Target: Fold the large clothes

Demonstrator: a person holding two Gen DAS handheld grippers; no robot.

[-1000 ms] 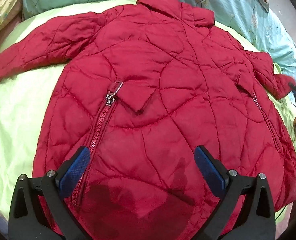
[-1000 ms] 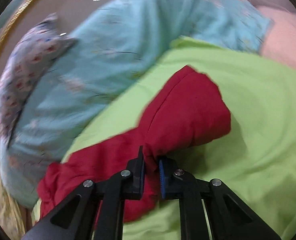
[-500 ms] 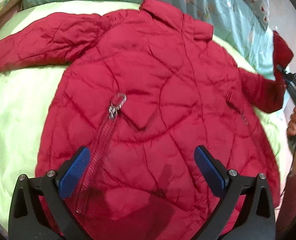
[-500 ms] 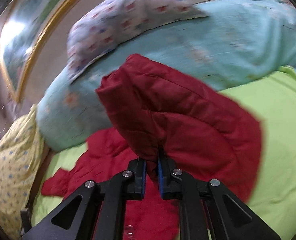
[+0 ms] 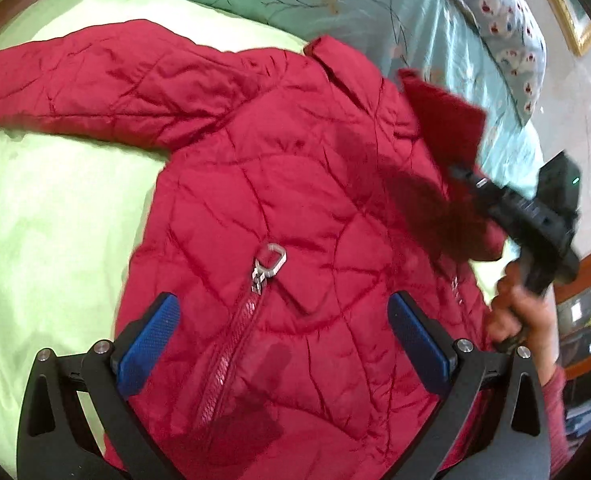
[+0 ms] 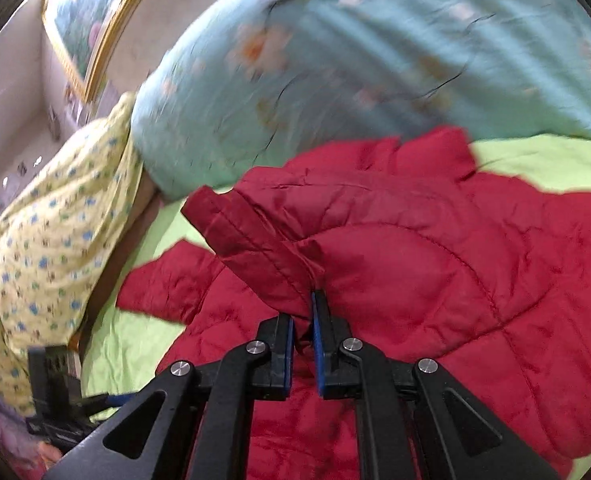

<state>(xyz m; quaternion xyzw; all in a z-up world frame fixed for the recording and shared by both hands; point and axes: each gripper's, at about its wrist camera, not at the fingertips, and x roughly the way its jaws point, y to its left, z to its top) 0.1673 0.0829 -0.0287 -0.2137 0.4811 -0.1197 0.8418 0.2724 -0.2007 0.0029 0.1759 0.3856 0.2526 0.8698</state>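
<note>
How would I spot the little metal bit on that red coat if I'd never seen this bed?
Find the lime-green bedsheet, then the red quilted coat spread across it. Near the coat's middle a slanted pocket zip ends in a silver loop-shaped zip pull, the only shiny metal on all that red fabric.

- The jacket's (image 5: 295,200) hem is cut off by the lower edge of the left view — hidden behind the left tool (image 5: 283,344).
- The sleeve (image 6: 263,248) end pinched in the right tool (image 6: 303,332) is hidden between the pads.
- The quilt (image 6: 375,60) is blurred — its print unreadable.
</note>
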